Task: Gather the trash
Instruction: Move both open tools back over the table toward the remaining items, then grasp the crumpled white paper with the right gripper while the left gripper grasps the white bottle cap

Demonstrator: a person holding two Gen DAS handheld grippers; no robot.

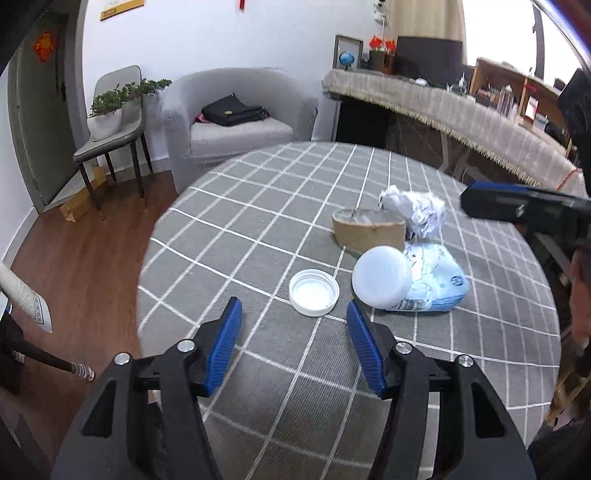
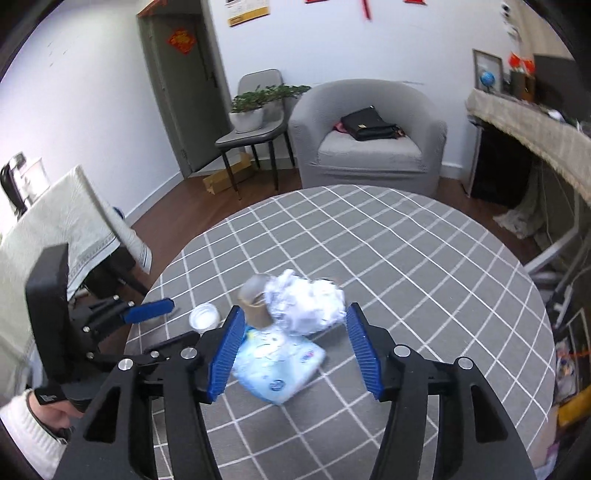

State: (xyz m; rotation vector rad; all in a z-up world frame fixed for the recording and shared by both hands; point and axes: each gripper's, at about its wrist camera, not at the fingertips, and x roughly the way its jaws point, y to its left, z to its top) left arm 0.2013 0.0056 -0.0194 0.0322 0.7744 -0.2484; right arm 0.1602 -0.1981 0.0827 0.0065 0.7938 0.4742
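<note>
The left gripper [image 1: 294,319] hangs spread and empty, the white lid [image 1: 314,292] lying on the table [image 1: 258,206] just ahead between its fingertips. The right gripper [image 2: 293,325], likewise wide apart, frames the crumpled paper [image 2: 306,306], nearer that than the lid, I judge.

Bright, even indoor light; glare from a blown-out window [image 1: 498,33] far right, soft faint shadows, strong fisheye bending and dark corners, slight motion blur throughout

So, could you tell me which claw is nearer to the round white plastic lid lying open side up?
Left. The left claw hovers open just short of the round white plastic lid; the right claw is open over the crumpled white paper, further off.
</note>
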